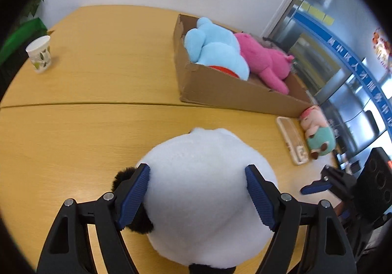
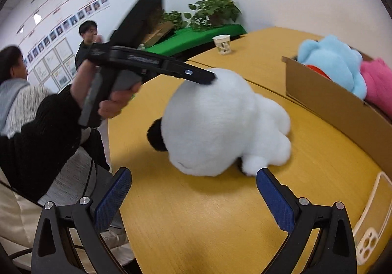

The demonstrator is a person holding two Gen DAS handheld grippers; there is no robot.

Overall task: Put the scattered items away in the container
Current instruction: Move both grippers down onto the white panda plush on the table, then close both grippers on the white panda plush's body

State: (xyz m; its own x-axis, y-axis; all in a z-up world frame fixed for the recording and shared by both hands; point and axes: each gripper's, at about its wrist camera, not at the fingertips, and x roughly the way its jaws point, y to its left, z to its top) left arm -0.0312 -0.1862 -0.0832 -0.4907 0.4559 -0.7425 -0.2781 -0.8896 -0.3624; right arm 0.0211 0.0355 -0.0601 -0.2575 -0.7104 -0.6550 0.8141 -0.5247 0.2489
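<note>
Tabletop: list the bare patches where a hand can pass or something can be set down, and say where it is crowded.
Widest bare patch: between the paper cup and the cardboard box. Another: the wood in front of the white plush, toward the right gripper. Crowded: the box's near corner, with the phone case and small doll side by side. The left gripper straddles the plush.

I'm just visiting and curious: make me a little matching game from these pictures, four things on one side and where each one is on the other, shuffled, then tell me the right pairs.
Things:
1. blue plush toy
2. panda plush
3. paper cup
4. phone case

Places:
A. lying on the table between the left gripper's fingers
B. standing alone near the table's far edge
C. inside the cardboard box, beside a pink plush toy
D. flat on the table, next to a small doll outside the box

Pairs: 1-C, 2-A, 3-B, 4-D
</note>
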